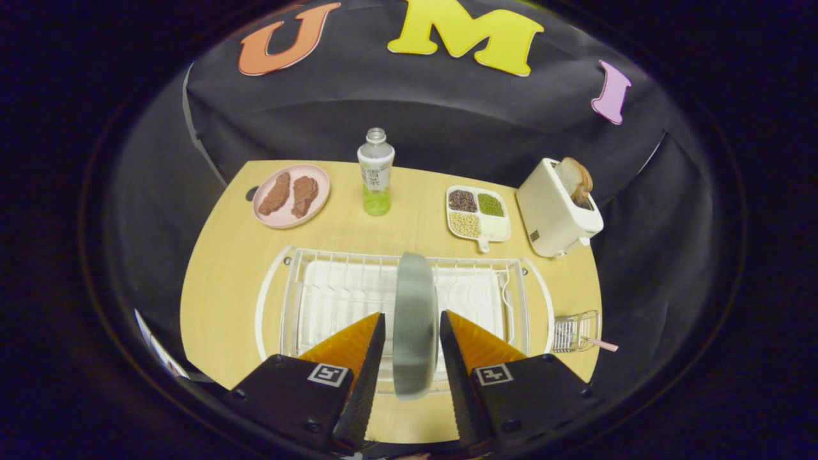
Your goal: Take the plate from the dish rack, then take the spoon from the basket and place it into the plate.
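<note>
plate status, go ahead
Claw open, fingers astride grey plate, gaps either side. Plate upright in dish rack. Nothing blocking.

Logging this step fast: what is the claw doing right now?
Claw: fingers straddle the upright grey round plate in the white wire dish rack; whether they are pressing on it cannot be told.

Bottle (376, 171) label: printed characters, too small to read.
Gripper (412, 332) body: two square coded markers, no readable text.
</note>
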{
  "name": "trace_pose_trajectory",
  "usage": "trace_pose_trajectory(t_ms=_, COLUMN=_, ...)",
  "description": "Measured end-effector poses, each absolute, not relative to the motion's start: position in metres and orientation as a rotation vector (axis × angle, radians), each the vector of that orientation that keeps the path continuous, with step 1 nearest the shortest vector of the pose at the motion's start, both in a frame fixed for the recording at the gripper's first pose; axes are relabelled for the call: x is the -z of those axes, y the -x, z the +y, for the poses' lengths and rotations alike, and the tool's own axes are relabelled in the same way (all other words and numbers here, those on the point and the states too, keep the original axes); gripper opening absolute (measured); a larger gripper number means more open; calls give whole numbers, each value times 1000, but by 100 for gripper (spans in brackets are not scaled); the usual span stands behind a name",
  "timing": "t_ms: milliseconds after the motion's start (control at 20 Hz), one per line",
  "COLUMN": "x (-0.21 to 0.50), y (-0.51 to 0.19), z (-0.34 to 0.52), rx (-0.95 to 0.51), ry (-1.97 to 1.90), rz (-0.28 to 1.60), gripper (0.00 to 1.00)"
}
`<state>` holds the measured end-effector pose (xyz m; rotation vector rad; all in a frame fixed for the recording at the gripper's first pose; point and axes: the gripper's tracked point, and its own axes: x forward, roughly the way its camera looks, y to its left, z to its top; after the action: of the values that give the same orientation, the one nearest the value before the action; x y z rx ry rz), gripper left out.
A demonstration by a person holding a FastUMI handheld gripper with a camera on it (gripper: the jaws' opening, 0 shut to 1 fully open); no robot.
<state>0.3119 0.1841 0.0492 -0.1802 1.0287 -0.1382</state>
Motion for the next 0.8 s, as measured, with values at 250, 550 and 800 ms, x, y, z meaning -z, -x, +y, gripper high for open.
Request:
trace_pose_trajectory(t_ms=250, x=-39, y=-323, z=171, rx=241, ry=258, rz=1039, gripper=45)
trace_pose_trajectory(t_ms=550, x=-43, y=-312, z=145, rx=381, ry=332, rz=1005, gripper=26)
trace_pose_trajectory(t_ms=800, x=-63, y=-304, z=114, rx=527, ry=332, rz=930, gripper=16)
